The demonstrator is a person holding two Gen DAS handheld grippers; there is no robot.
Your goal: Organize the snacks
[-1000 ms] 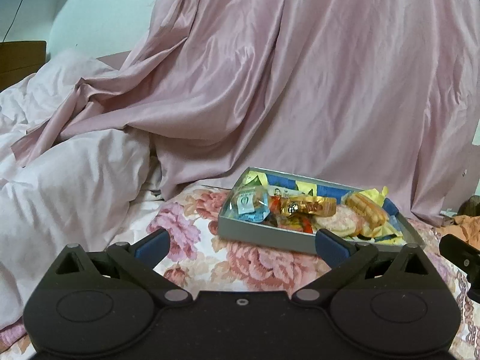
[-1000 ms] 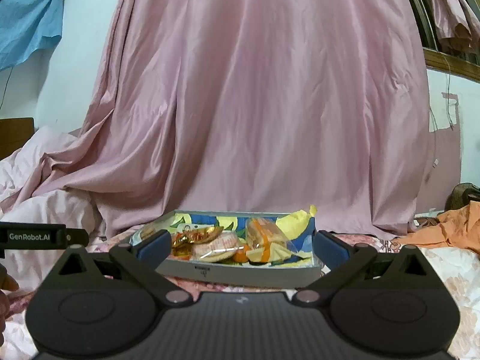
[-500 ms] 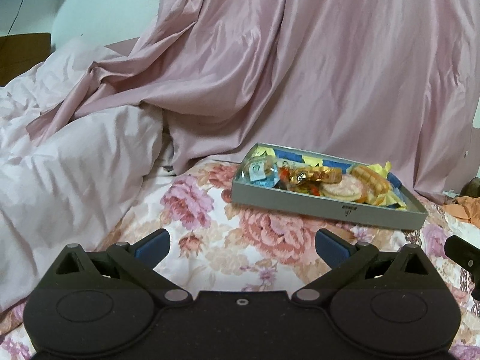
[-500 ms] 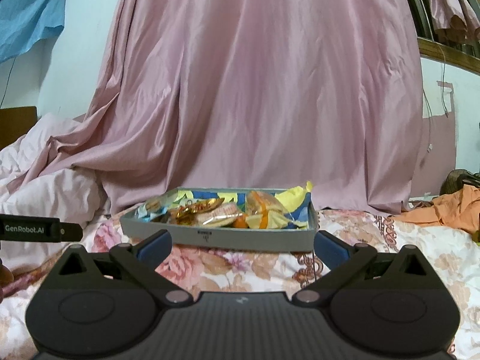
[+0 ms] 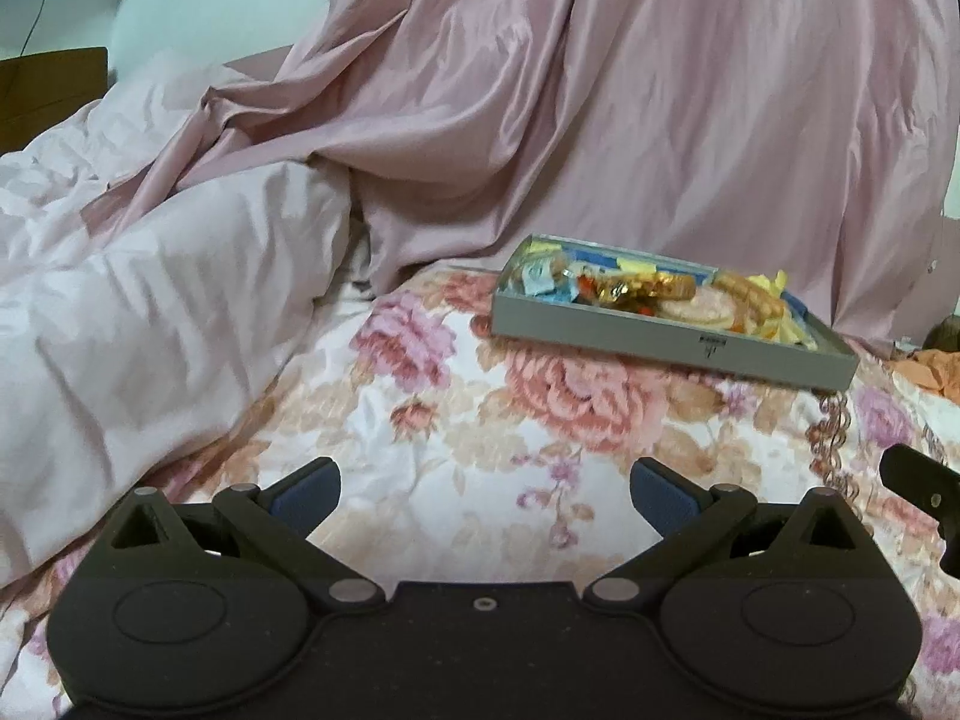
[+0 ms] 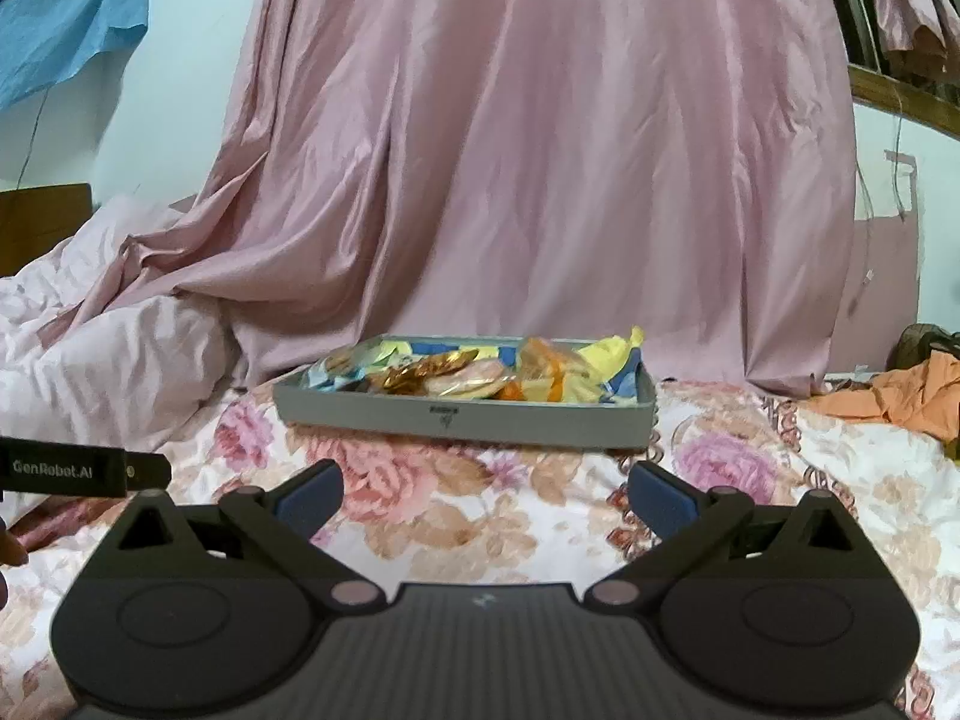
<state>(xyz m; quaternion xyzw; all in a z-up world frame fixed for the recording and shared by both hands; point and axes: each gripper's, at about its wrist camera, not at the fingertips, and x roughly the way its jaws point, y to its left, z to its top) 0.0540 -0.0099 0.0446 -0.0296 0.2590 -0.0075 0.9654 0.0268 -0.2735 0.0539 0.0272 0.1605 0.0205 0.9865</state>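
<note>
Floral bedspread [image 5: 456,420] is seen under both tools. Left gripper [image 5: 485,489] is held with jaws apart, nothing between them; right gripper [image 6: 487,489] likewise spread and empty, above the bedspread. Farther off, a grey tray [image 6: 462,417] is set on the bedding, filled with wrapped snacks [image 6: 447,375]. Pink curtain [image 6: 540,150] is draped behind; a pale duvet [image 5: 150,312] is bunched at left.

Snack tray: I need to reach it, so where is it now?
The tray sits on the floral bedspread ahead of both open tongs, before the pink curtain; right of centre in the left view.
</note>
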